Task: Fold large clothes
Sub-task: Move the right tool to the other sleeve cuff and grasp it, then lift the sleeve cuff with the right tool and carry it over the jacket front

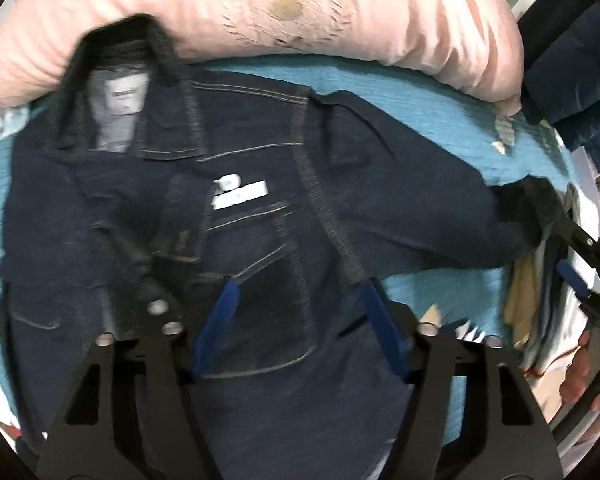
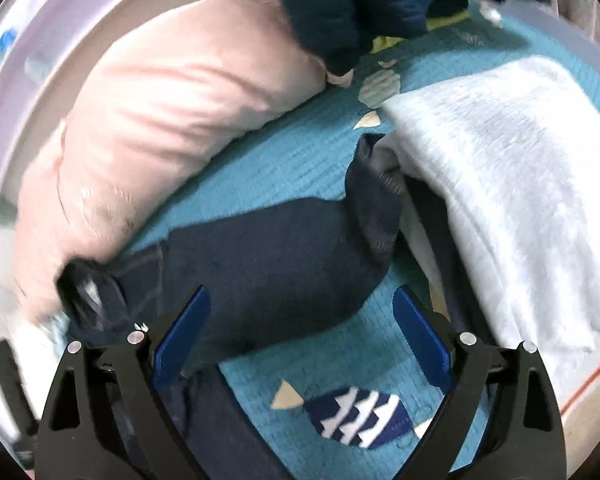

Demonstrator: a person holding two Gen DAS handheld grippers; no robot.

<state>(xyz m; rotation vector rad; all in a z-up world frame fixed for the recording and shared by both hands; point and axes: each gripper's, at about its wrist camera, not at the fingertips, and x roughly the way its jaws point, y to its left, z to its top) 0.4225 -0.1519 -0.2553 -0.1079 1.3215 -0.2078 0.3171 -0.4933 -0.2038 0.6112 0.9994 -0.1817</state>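
Observation:
A dark denim jacket (image 1: 260, 160) lies front up on the teal bed cover (image 1: 420, 80), its collar towards the pillow. Its right-hand sleeve (image 1: 400, 200) stretches out to the cuff (image 1: 532, 208). My left gripper (image 1: 300, 304) hovers over the jacket's lower front, open, with nothing pinched between its blue pads. At the right edge of the left wrist view, my right gripper (image 1: 576, 276) shows beside the cuff, held by a hand (image 1: 584, 364). In the right wrist view my right gripper (image 2: 300, 320) is open. The sleeve (image 2: 268, 248) lies under its left finger and the cuff (image 2: 376, 200) lies ahead.
A pink pillow (image 1: 300, 8) lies along the far side of the bed, next to the collar. A pale grey folded garment (image 2: 520, 180) sits right of the cuff, over other stacked clothes. A dark blue quilted garment (image 2: 380, 0) lies beyond the pillow's end.

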